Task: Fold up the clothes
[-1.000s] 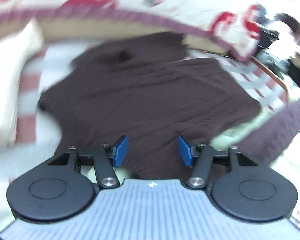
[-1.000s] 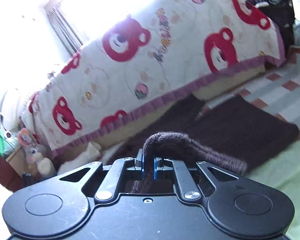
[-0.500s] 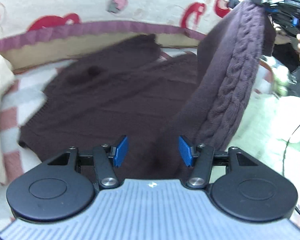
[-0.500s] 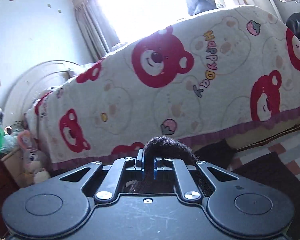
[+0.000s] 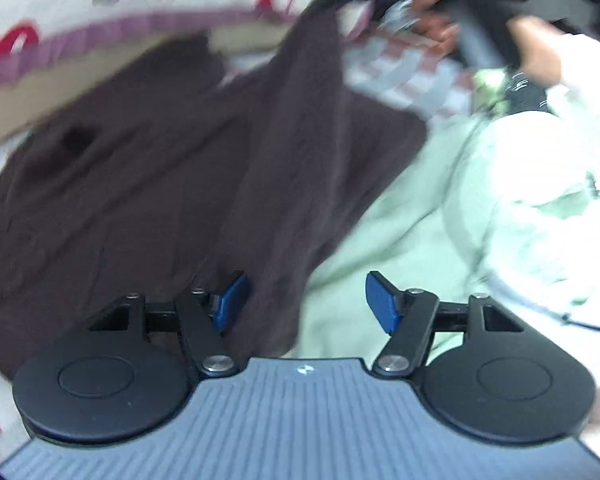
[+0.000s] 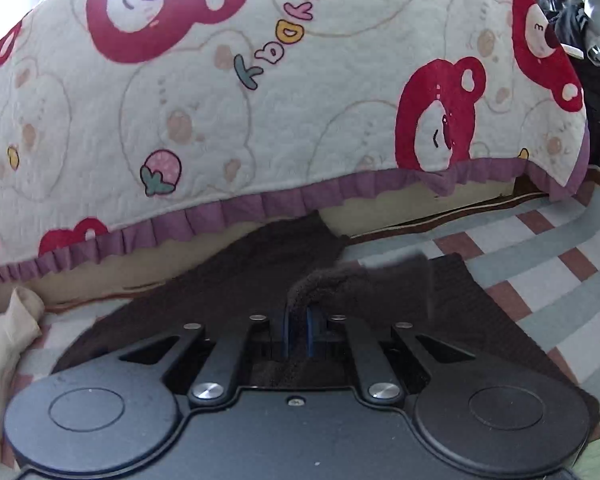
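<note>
A dark brown knit sweater [image 5: 160, 184] lies spread on a checked mat. One sleeve [image 5: 296, 152] lies folded across its body. My left gripper [image 5: 304, 304] is open and empty, low over the sweater's near edge. My right gripper [image 6: 296, 332] is shut on the sleeve's cuff [image 6: 332, 284], held low over the sweater's body [image 6: 228, 292]. In the left wrist view the right gripper sits at the far end of the sleeve, blurred, at top right.
A bed with a bear-print quilt [image 6: 260, 92] and purple ruffle [image 6: 204, 220] stands just behind the sweater. The red, grey and white checked mat [image 6: 560, 264] runs right. A pale green cloth [image 5: 400, 248] lies at the near right. A cream cloth [image 6: 8, 332] lies at left.
My right gripper has come down with the cuff from held high, laying the sleeve across the sweater's body. My left gripper has shifted right, still open.
</note>
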### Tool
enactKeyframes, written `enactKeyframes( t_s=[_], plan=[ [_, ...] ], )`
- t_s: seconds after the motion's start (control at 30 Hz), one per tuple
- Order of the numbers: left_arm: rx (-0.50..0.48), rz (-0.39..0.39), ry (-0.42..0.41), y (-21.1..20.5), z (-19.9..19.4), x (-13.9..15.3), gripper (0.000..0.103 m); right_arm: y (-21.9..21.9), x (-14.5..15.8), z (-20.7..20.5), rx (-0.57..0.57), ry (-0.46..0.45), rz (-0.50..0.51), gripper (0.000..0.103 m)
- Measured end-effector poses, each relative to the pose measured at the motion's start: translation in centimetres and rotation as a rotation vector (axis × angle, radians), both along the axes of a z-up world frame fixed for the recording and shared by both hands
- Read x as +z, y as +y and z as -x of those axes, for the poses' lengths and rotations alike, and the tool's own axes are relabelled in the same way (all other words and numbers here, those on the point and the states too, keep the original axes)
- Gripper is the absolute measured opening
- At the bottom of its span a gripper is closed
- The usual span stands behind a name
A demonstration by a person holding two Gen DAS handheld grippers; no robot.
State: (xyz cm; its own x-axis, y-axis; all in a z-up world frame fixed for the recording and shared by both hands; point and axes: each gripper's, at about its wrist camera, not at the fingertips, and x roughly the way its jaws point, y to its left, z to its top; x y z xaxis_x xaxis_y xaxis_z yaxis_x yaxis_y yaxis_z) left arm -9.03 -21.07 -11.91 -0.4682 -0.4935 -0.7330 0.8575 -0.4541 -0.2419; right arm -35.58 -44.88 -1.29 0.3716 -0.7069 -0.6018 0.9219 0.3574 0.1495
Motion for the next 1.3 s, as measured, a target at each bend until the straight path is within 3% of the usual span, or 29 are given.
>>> enactKeyframes(
  t_s=[0.03,0.07,0.1,0.2,0.23,0.27,0.33,0.37,0.43,0.53,0.6,0.67,0.73,0.83,0.93,1.0,1.07,1.2,1.3],
  plan=[
    [0.025,-0.050,-0.025,-0.5,-0.2,-0.8,0.013,0.2,0.2,0.0,0.008,0.014,0.008,0.011],
    [0.066,-0.071,0.023,-0.7,-1.4,-0.9,0.007,0.5,0.5,-0.1,0.017,0.028,0.016,0.011],
    [0.107,-0.090,0.075,-0.9,-2.7,-1.0,0.007,0.6,0.7,-0.1,0.022,0.042,0.020,0.011],
    [0.281,-0.134,0.378,-2.2,-8.7,-0.6,0.007,-0.2,0.2,-0.8,0.013,0.108,0.005,0.011],
    [0.299,-0.142,0.403,-2.7,-9.9,-0.8,0.008,-0.6,-0.3,-1.2,0.010,0.142,-0.004,0.011],
    [0.315,-0.150,0.425,-3.2,-11.0,-1.0,0.009,-1.2,-1.2,-1.9,0.016,0.201,-0.032,0.013],
    [0.375,-0.145,0.263,-3.9,-10.9,-1.4,0.009,-2.4,-4.3,-3.6,0.046,0.351,-0.135,0.013],
    [0.377,-0.156,0.254,-4.0,-10.8,-2.0,0.009,-2.0,-5.5,-4.1,0.052,0.366,-0.159,0.017],
    [0.383,-0.194,0.275,-4.1,-10.8,-3.0,0.009,-0.4,-7.0,-4.8,0.103,0.318,-0.191,0.022],
    [0.406,-0.214,0.300,-3.9,-11.1,-3.6,0.010,3.6,-7.7,-5.7,0.298,0.125,-0.211,0.027],
    [0.443,-0.230,0.360,-3.9,-11.8,-4.0,0.010,6.3,-8.0,-6.4,0.412,0.064,-0.225,0.034],
    [0.481,-0.253,0.414,-3.7,-12.6,-4.5,0.010,8.9,-7.7,-7.1,0.470,0.077,-0.167,0.041],
    [0.517,-0.284,0.450,-4.0,-13.3,-5.2,0.010,10.2,-7.8,-7.5,0.569,0.054,-0.190,0.044],
    [0.560,-0.309,0.491,-4.4,-13.8,-6.1,0.014,10.1,-9.5,-8.7,0.695,0.038,-0.377,0.046],
    [0.588,-0.306,0.530,-4.2,-14.1,-6.4,0.014,9.8,-11.7,-9.8,0.699,0.092,-0.473,0.054],
    [0.599,-0.289,0.514,-4.1,-14.1,-6.2,0.021,9.7,-13.1,-9.8,0.672,0.108,-0.538,0.054],
    [0.611,-0.276,0.484,-4.0,-14.1,-5.9,0.029,9.8,-13.9,-9.3,0.705,0.033,-0.632,0.057],
    [0.614,-0.288,0.470,-3.2,-14.2,-5.8,0.028,11.5,-12.9,-8.1,0.876,-0.100,-0.729,0.058],
    [0.613,-0.291,0.465,-2.3,-14.4,-5.4,0.028,13.1,-12.4,-7.9,0.930,-0.050,-0.699,0.058]
  ],
)
